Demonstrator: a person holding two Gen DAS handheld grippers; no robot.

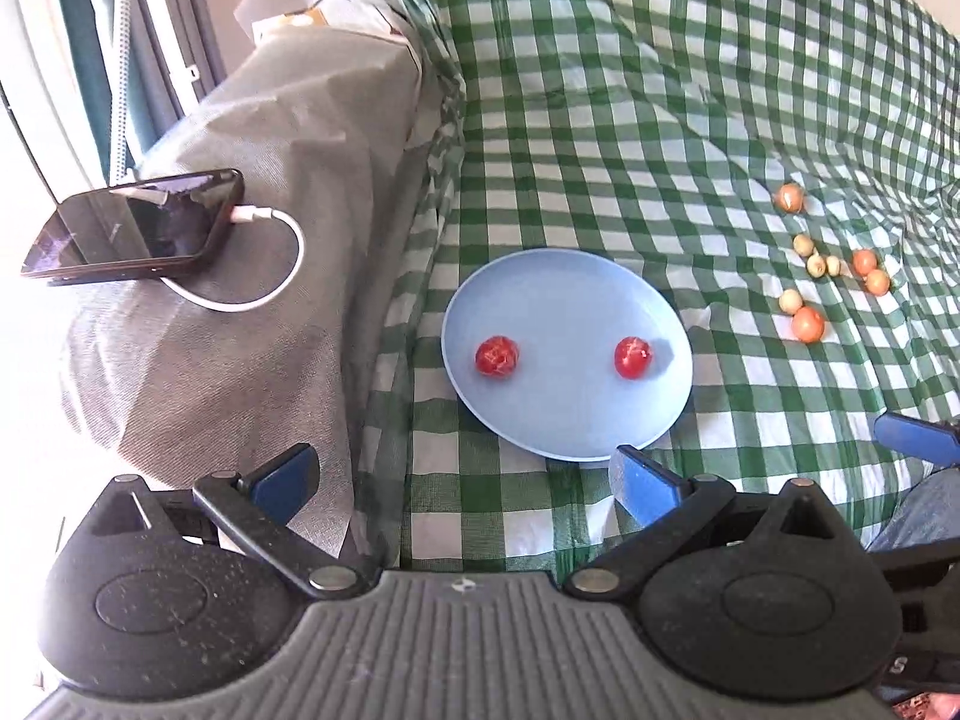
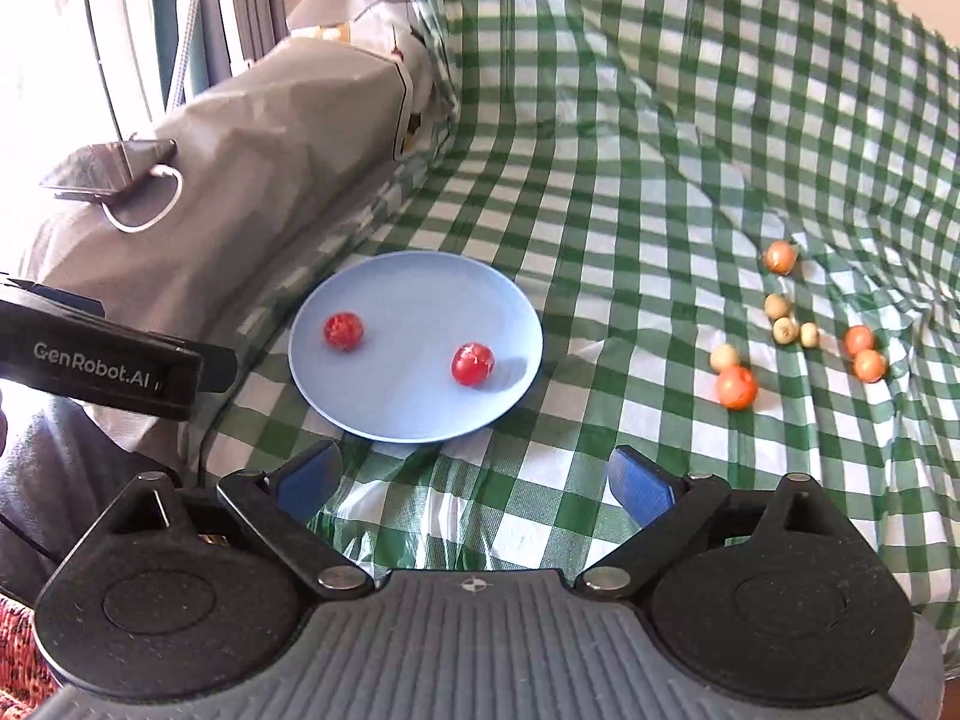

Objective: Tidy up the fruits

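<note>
While both grippers (image 1: 465,483) (image 2: 474,480) gape empty, two round red fruits (image 1: 497,357) side by side on blue plate (image 1: 564,420)

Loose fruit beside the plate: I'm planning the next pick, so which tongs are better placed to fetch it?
Right, probably. The right tongs stand open and empty, nearer the loose fruit. The left tongs, also open, sit on the plate's far side.

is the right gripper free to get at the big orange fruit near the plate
Probably yes: the right gripper is open and empty, and only bare cloth lies between it and the big orange fruit; a pale fruit touches it.
</note>
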